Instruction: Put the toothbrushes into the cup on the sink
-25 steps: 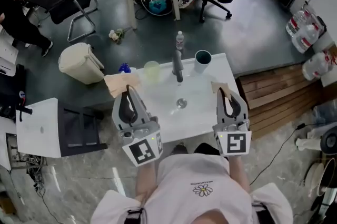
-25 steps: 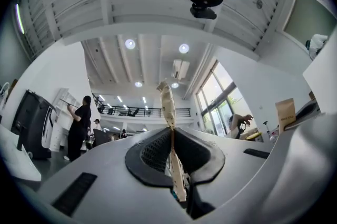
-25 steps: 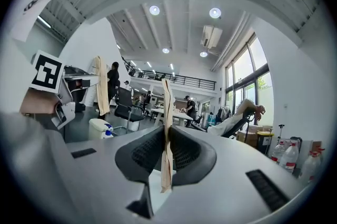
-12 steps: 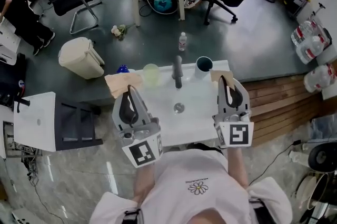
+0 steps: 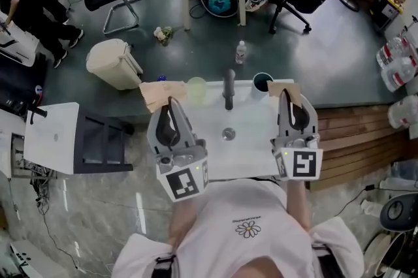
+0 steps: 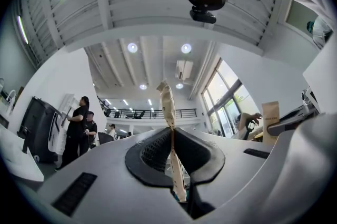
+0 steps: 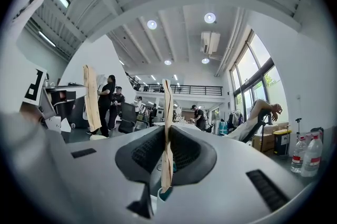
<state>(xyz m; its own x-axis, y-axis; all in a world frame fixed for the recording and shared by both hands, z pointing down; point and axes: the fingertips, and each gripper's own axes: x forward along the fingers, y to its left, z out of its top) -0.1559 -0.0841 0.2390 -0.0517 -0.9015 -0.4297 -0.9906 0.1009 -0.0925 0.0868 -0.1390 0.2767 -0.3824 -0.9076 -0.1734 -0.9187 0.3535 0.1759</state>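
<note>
left toothbrush pack (image 6: 168,107): brown paper sleeve, edge-on, clamped between the pads of my left gripper (image 5: 172,107). It sticks out past the tips, over the sink's far-left corner.
right toothbrush pack (image 7: 166,112): same kind of sleeve, pinched by my right gripper (image 5: 287,99). It sits over the far-right corner, just beside the dark cup.
grip: both jaws are closed on the flat faces, so the thin sleeves can't twist. One pack per tool looks set up for two drops without a regrasp.
tilt: both tools point up and away. Their cameras see the room and ceiling, not the basin.
green cup (image 5: 196,89): on the far rim, left of the faucet (image 5: 228,89), near my left pack.
dark cup (image 5: 262,81): on the far rim, right of the faucet.
target: can't tell which cup is meant.
sink (image 5: 251,139): white, drain (image 5: 228,134) mid-basin, between my two tools.
progress: my read is that nothing is in a cup yet.
next: probably tip a pack end-down over a cup mouth.
risk: a light cup could tip if the sleeve catches its rim.
</note>
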